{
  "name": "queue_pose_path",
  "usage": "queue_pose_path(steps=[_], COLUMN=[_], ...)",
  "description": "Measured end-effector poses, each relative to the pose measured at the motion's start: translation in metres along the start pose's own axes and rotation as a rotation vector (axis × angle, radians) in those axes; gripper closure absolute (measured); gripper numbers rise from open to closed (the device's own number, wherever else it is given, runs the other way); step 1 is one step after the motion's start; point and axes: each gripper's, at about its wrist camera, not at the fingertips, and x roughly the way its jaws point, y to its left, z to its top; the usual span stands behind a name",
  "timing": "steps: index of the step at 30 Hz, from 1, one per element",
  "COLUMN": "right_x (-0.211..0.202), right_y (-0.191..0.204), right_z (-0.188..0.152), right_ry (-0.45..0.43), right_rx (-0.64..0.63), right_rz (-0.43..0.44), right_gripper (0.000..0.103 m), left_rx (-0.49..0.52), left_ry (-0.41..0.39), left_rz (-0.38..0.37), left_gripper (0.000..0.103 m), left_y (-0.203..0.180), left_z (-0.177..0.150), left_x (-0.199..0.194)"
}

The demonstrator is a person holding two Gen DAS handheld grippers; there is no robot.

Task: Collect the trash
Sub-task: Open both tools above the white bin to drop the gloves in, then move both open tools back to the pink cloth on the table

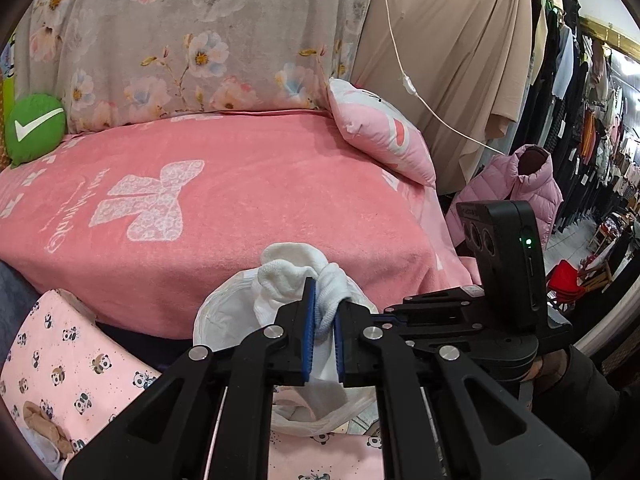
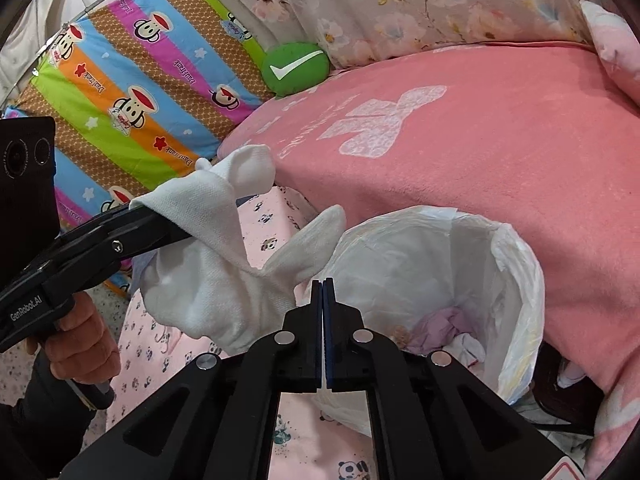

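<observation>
Black left gripper (image 1: 324,320) pinches a white cloth (image 2: 224,248), hanging just beside a white bag-lined bin (image 2: 516,280) against the pink bed (image 2: 500,140). Right gripper (image 2: 322,292) has jaws pressed together, empty.

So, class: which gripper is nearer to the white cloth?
Left. The left gripper is clamped on the white cloth; the right gripper is shut, empty, just beside it.

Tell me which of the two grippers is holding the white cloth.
The left gripper: its blue pads clamp the white cloth. The right gripper is shut on nothing.
</observation>
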Motion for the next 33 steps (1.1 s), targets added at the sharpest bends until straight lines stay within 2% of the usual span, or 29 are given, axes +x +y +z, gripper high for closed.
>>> queue_pose_path(steps=[3,8,9,10,11,12,13,16,25,33], right_x=[-0.004,-0.015,-0.015,-0.017,-0.018,-0.02,-0.022,-0.026,-0.024,-0.022], right_y=[-0.003,-0.007,-0.008,-0.008,-0.008,-0.007,-0.007,-0.008,0.004,0.021], right_z=[0.002,0.003,0.003,0.004,0.005,0.004,0.004,0.004,0.004,0.0], right_ry=[-0.021,-0.062,-0.062,-0.065,-0.065,-0.07,-0.072,-0.078,-0.069,-0.058], right_rx=[0.008,0.033,0.033,0.033,0.033,0.032,0.033,0.04,0.023,-0.01], right_rz=[-0.052,-0.12,-0.125,-0.147,-0.147,-0.164,-0.169,-0.187,-0.236,-0.276], right_gripper=[0.099,0.081,0.078,0.076,0.076,0.074,0.07,0.064,0.061,0.055], left_rx=[-0.004,-0.079,-0.097,-0.119,-0.139,-0.155,-0.167,-0.19,-0.242,-0.267], left_ry=[0.005,0.06,0.074,0.085,0.086,0.079,0.068,0.054,0.046,0.05], left_rz=[0.014,0.086,0.097,0.111,0.124,0.135,0.151,0.173,0.239,0.336], left_gripper=[0.094,0.091,0.081,0.064,0.054,0.039,0.03,0.026,0.026,0.026], left_y=[0.0,0.009,0.011,0.013,0.015,0.016,0.016,0.018,0.026,0.032], left_z=[-0.001,-0.004,-0.005,-0.006,-0.007,-0.008,-0.009,-0.01,-0.018,-0.033], left_x=[0.003,0.025,0.03,0.035,0.037,0.038,0.037,0.033,0.019,0.003])
